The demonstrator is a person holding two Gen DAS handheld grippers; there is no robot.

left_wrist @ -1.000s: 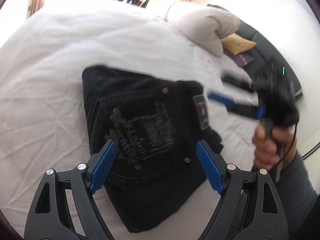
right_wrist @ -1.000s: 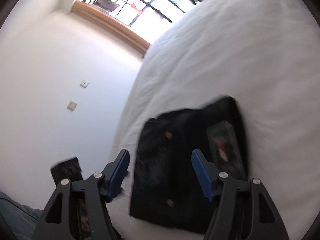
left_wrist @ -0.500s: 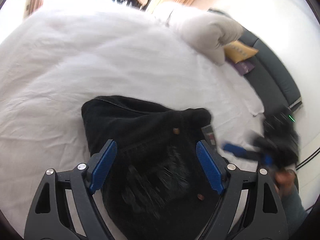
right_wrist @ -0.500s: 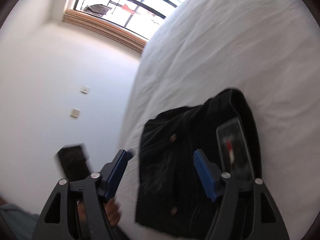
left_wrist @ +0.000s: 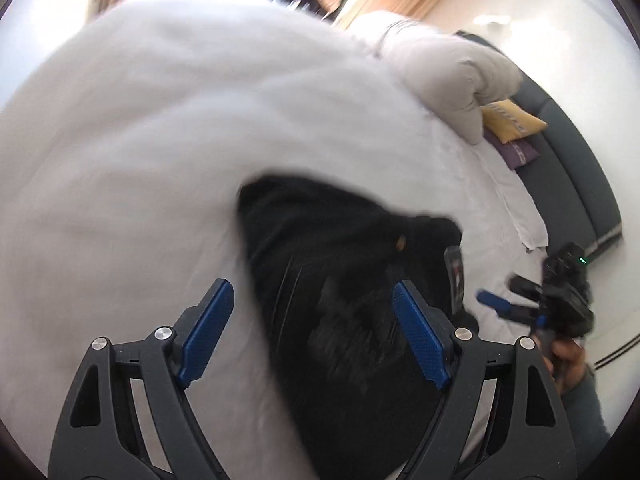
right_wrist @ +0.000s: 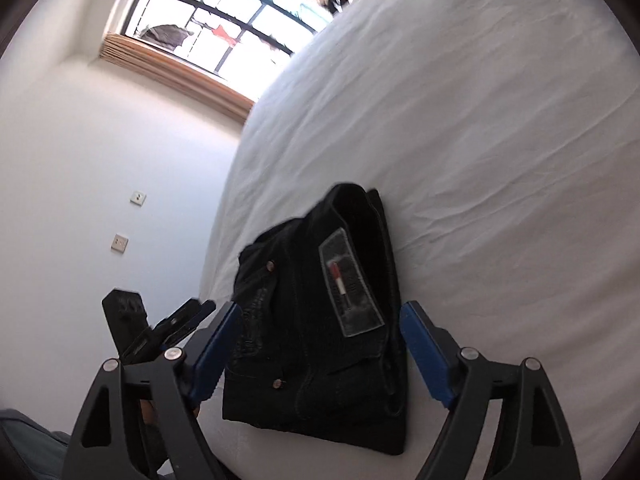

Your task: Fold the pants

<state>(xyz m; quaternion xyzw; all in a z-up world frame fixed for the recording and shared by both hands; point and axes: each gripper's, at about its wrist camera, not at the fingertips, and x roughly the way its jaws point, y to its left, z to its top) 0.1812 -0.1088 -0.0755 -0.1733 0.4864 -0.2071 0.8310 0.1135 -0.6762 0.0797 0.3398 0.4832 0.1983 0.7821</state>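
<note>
Pants (right_wrist: 316,320): black, folded into a compact rectangular bundle, lying flat on the white bed sheet (right_wrist: 500,140) near the bed's edge. Back side up; a grey patch with a red mark (right_wrist: 349,284) and two copper rivets show on the top layer.

Left gripper (left_wrist: 316,336): black frame, blue fingers (left_wrist: 206,332) spread wide apart, nothing clamped. It hangs over the pants, which fill the gap between the fingers without touching them as far as the blurred view shows.

Right gripper (right_wrist: 320,352): same make, fingers wide apart, its jaws having just been opening; the folded pants lie between the fingers, pads not pressing on the cloth. In the left wrist view it appears at the right, held by a hand (left_wrist: 568,360) in a grey sleeve.

Bedding: a rolled white duvet (left_wrist: 448,68) at the head of the bed, with a yellow cushion (left_wrist: 512,122) and a purple item (left_wrist: 518,154) beside it.

Room: white wall with two switch plates (right_wrist: 138,198), large barred window (right_wrist: 224,28) above.
</note>
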